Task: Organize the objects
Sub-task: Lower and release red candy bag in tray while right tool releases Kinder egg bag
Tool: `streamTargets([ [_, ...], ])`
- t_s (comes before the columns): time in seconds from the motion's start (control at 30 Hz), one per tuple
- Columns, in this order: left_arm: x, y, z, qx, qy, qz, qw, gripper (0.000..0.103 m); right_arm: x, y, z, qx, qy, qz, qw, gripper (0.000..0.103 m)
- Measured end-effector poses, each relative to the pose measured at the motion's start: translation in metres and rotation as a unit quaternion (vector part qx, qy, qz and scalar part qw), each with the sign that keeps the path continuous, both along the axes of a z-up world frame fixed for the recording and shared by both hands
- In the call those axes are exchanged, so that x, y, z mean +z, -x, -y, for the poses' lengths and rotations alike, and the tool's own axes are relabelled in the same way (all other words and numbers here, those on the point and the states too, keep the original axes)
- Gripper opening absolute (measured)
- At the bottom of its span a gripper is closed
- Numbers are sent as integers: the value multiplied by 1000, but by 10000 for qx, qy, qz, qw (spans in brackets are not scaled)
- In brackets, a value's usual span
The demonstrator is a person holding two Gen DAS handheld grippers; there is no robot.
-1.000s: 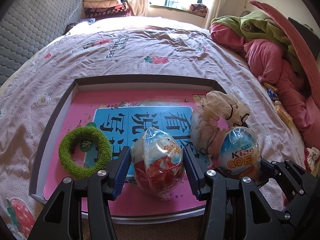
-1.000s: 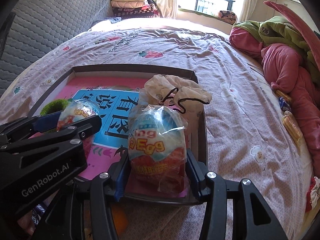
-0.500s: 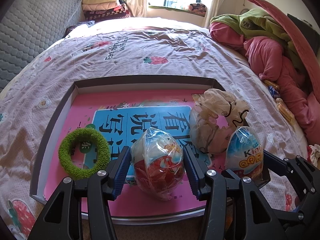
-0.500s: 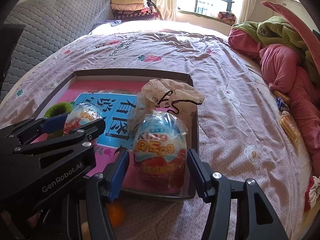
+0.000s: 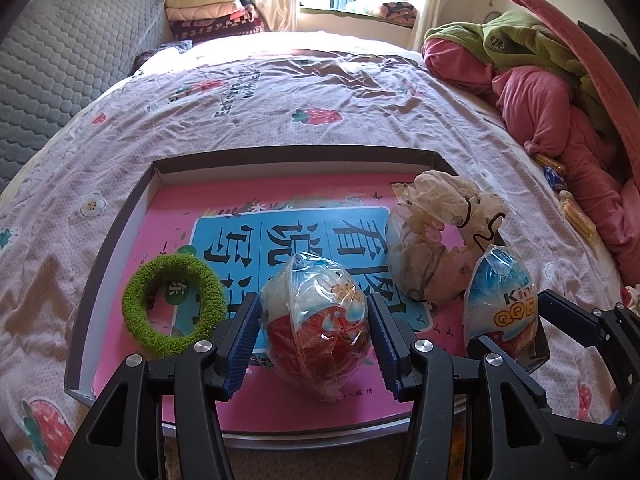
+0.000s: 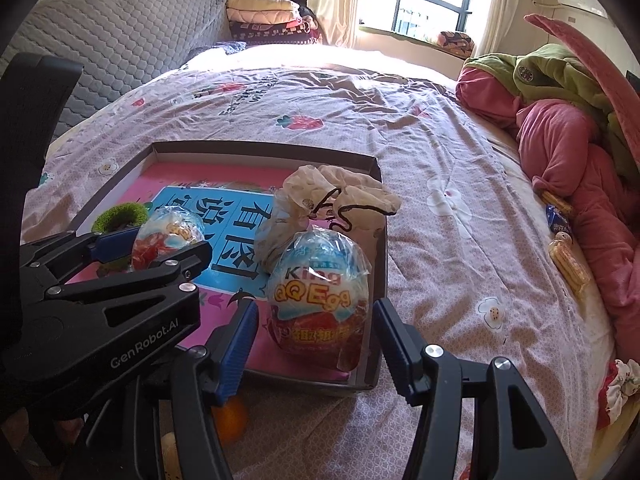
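My left tongs (image 5: 314, 334) straddle a wrapped egg (image 5: 316, 320) standing in the shallow tray (image 5: 116, 248) on the bed (image 5: 280, 92); whether the blue pads (image 5: 242, 344) press its wrapper or stand just clear, I cannot tell. My right tongs (image 6: 314, 340) have just been opening and stand clear of the second wrapped egg (image 6: 318, 300), which sits upright in the tray's near right corner between the fingers, with a gap on each side. A green ring (image 5: 174, 310) lies left in the tray. A beige scrunchie (image 5: 440, 240) lies just behind the second egg.
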State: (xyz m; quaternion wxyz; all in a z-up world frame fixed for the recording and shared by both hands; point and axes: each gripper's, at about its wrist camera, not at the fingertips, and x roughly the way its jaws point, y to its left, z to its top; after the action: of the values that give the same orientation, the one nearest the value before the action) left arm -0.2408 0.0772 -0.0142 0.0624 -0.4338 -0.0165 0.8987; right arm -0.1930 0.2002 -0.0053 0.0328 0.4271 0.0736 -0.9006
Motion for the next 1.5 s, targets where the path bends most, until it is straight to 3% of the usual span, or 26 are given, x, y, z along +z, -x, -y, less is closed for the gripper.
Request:
streamTargets([
  [0.17,3,-2,2,68,6,-6,10000,55,-1,0,-2,-42,-11,15,10000,60],
  [0.83,33,-15,15,61,-610,-305,9977,63,5,-2,-3,-96,88,-103,9999,60],
  [1.5,75,-46,45,388,-545,-942,9933,66,24,-11,2,-124,316,-491,9982,60],
])
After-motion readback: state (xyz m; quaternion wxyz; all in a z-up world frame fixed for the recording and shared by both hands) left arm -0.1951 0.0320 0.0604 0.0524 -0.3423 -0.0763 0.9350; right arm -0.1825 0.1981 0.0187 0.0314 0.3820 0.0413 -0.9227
